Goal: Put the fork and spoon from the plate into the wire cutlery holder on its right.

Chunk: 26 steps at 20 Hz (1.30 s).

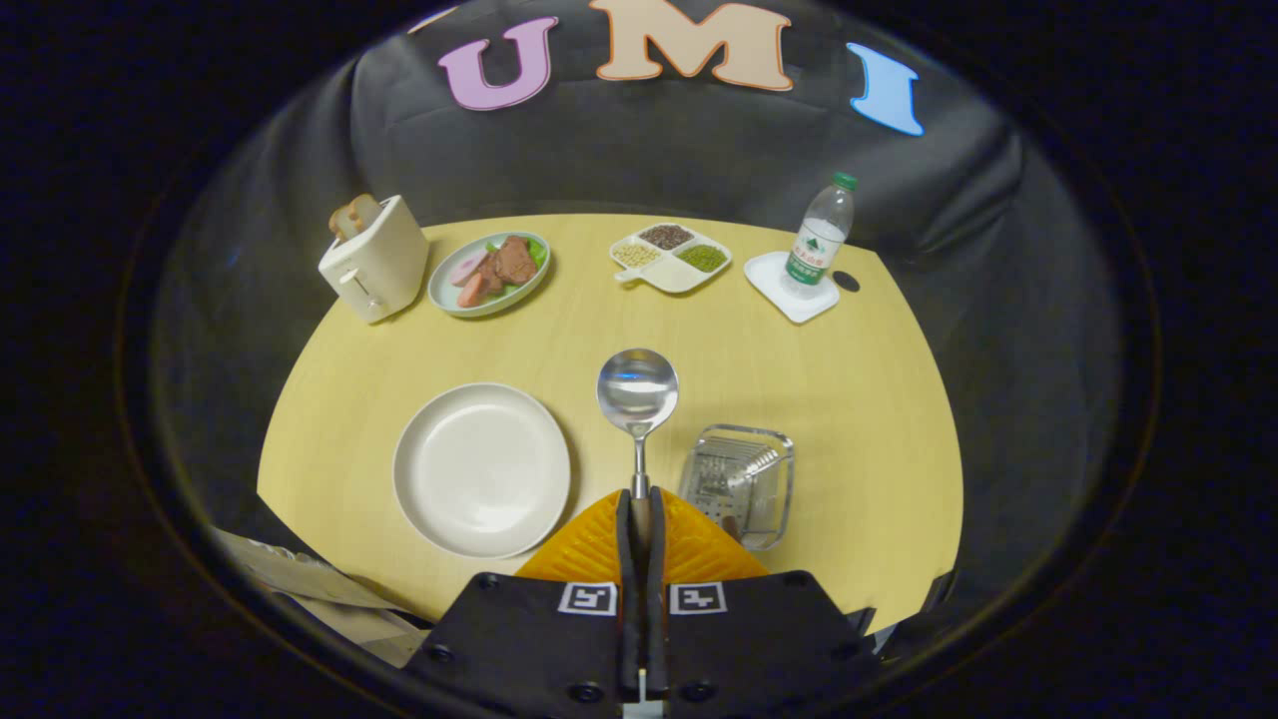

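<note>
Jaws [640,509] clamp the spoon [637,391] by its handle, bowl pointing straight ahead; plate [481,469] left, holder [740,483] right.

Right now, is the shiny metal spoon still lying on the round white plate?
No, the shiny metal spoon is clamped by its handle between the gripper fingers, raised beside the bare round white plate.

Silver spoon [637,391], white plate [481,469], pale yellow wood-grain table [799,379], green-capped bottle [821,238]
</note>
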Each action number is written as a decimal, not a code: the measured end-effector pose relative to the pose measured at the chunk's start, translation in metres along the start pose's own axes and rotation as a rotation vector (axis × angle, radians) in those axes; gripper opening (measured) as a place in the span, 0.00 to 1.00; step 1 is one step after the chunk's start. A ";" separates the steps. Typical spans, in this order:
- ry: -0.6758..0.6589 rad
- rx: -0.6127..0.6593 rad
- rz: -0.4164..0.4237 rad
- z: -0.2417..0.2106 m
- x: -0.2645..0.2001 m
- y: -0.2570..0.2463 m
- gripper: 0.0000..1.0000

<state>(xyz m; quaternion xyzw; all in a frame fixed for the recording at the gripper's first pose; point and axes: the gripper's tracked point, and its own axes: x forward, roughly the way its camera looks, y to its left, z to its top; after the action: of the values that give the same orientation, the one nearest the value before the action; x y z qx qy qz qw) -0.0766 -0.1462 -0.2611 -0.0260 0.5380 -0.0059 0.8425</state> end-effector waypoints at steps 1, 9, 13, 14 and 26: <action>0.004 -0.003 -0.006 0.000 -0.002 -0.007 0.06; 0.098 -0.086 -0.055 -0.017 -0.010 -0.055 0.06; 0.153 -0.115 -0.067 -0.028 -0.004 -0.069 0.06; 0.161 -0.114 -0.066 -0.031 -0.002 -0.071 0.06; 0.186 -0.103 -0.051 -0.039 0.013 -0.069 0.11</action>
<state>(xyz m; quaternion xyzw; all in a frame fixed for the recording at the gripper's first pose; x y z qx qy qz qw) -0.1053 -0.2167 -0.2857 -0.0823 0.6127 -0.0020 0.7860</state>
